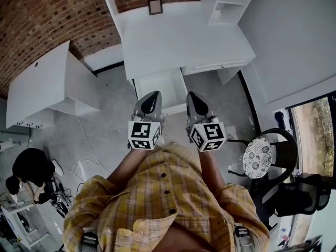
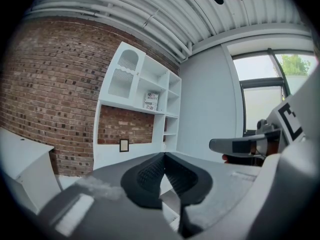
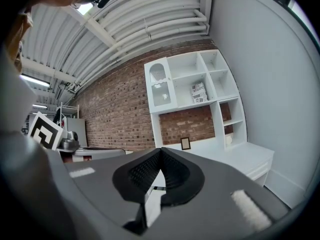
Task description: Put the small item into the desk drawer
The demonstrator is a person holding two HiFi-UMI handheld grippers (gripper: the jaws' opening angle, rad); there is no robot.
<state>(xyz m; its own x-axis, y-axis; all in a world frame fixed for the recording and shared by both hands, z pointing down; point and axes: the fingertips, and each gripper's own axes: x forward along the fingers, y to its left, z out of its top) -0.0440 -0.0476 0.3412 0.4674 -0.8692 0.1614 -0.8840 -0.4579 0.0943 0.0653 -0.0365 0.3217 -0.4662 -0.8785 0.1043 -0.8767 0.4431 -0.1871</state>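
You get no words or numbers you can read. The cube [image 1: 144, 134] on your left gripper [image 1: 151, 95] and the one on your right gripper [image 1: 193, 95] carry only black-and-white square markers. The print on the box [image 2: 151, 100] on the shelf [image 2: 150, 112] is too small to read.

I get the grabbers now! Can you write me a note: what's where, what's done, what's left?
Left gripper: shut, empty.
Right gripper: shut, empty, beside it.
Drawer: pulled open under the desk, just ahead of both grippers.
Small frame: stands at the desk's back.
Done: drawer open.
Left: neither gripper holds an item; whether one already lies in the drawer, I cannot tell.
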